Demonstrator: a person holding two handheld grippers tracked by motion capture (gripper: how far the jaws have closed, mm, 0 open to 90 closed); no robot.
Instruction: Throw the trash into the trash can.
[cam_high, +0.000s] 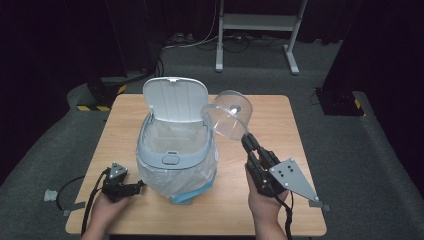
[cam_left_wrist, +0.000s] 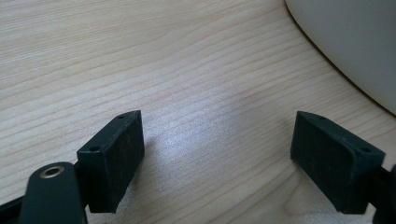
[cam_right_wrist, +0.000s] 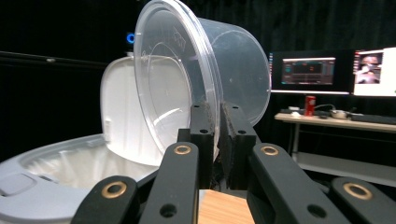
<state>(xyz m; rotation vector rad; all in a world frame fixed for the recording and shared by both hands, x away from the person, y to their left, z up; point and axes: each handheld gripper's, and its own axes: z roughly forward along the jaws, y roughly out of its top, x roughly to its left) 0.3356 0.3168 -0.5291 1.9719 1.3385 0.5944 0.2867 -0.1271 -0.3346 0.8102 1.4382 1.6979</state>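
A clear plastic tub (cam_high: 229, 117) hangs tilted on its side above the table, its mouth turned toward the bin. My right gripper (cam_high: 246, 138) is shut on the tub's rim; in the right gripper view the jaws pinch the tub (cam_right_wrist: 187, 79) wall at my right gripper (cam_right_wrist: 218, 121). A small grey bin (cam_high: 172, 152) with a white liner bag stands mid-table, its lid (cam_high: 175, 98) raised upright; the bin (cam_right_wrist: 56, 168) sits just left of the tub. My left gripper (cam_high: 137, 186) lies low at the bin's left, open, nothing between the pads (cam_left_wrist: 114, 158).
The wooden table (cam_high: 280, 130) has bare room right of and behind the bin. The bin's white wall (cam_left_wrist: 355, 42) stands close beyond the left jaws. A desk with monitors (cam_right_wrist: 327, 70) lies far behind. A metal stand (cam_high: 257, 22) is on the floor beyond the table.
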